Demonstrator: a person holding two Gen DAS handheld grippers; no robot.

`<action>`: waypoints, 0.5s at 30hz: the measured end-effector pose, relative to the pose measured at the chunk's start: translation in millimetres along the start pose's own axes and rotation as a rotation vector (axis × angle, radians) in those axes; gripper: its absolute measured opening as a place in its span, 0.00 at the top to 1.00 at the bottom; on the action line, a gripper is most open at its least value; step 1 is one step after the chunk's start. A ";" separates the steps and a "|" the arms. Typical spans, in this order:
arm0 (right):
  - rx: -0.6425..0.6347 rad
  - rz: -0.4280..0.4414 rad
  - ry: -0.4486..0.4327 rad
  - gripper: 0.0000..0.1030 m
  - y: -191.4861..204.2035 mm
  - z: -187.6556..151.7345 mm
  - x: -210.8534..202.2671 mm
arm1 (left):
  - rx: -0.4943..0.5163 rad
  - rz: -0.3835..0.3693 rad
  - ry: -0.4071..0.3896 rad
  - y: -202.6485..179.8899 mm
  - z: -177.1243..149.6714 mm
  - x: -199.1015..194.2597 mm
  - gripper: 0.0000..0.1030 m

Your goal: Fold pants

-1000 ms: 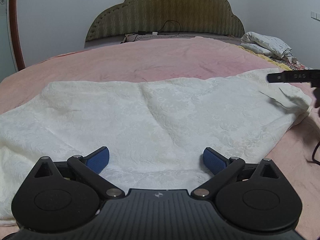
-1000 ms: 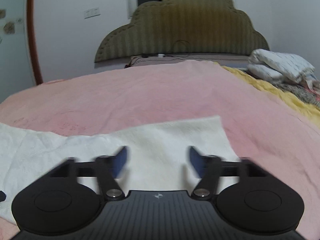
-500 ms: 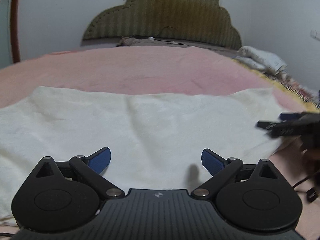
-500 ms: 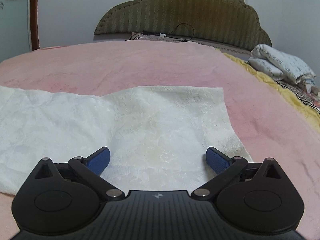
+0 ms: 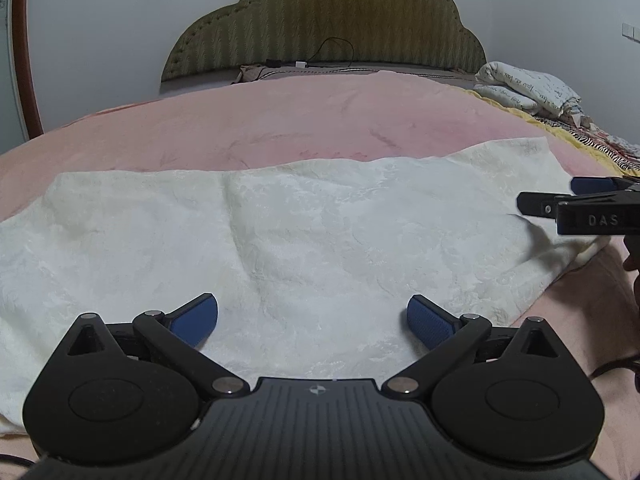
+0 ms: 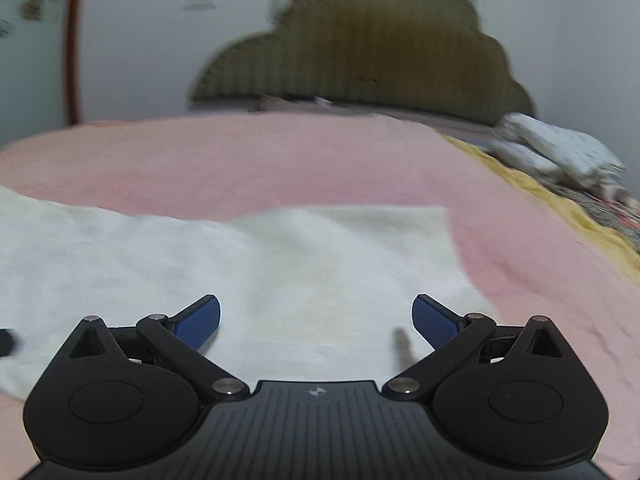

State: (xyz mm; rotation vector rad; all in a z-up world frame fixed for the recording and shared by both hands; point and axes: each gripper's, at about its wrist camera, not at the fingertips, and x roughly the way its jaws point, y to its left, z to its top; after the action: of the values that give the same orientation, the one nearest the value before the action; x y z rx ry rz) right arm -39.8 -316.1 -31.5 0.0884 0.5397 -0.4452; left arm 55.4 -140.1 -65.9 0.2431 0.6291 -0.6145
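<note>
Pants (image 5: 320, 240) lie flat across the pink blanket (image 5: 280, 120), and I see them spread under both of my grippers. My left gripper (image 5: 313, 320) hangs over the near part of the cloth with its jaws wide and nothing pinched between the blue pads (image 5: 198, 318). My right gripper (image 6: 316, 320) is spread just as wide above the right end of the garment, near its squared far corner, gripping nothing (this view is blurred, so I cannot tell whether the pads touch the fabric). From the left camera, that gripper's black side shows at the right edge, over the cloth's end. The pants are cream-white with a faint embossed floral texture, softly wrinkled, one crease running down the middle. An olive headboard (image 5: 328, 16) stands beyond.
</note>
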 end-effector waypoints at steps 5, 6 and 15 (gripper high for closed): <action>-0.063 0.111 0.121 0.00 18.7 -4.2 13.2 | -0.006 0.026 -0.020 2.5 1.7 -4.1 0.01; -0.045 0.124 0.133 0.00 14.6 -4.5 13.0 | -0.017 0.059 -0.047 3.8 1.2 -8.1 0.03; 0.070 0.145 0.090 0.00 -11.2 -7.1 -6.3 | -0.066 0.087 0.009 16.5 5.0 -0.3 0.00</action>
State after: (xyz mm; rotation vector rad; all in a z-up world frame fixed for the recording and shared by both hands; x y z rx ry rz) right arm -52.9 -322.4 -34.0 0.2143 0.6021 -0.3192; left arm 67.5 -128.8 -61.3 0.2101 0.6435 -0.5087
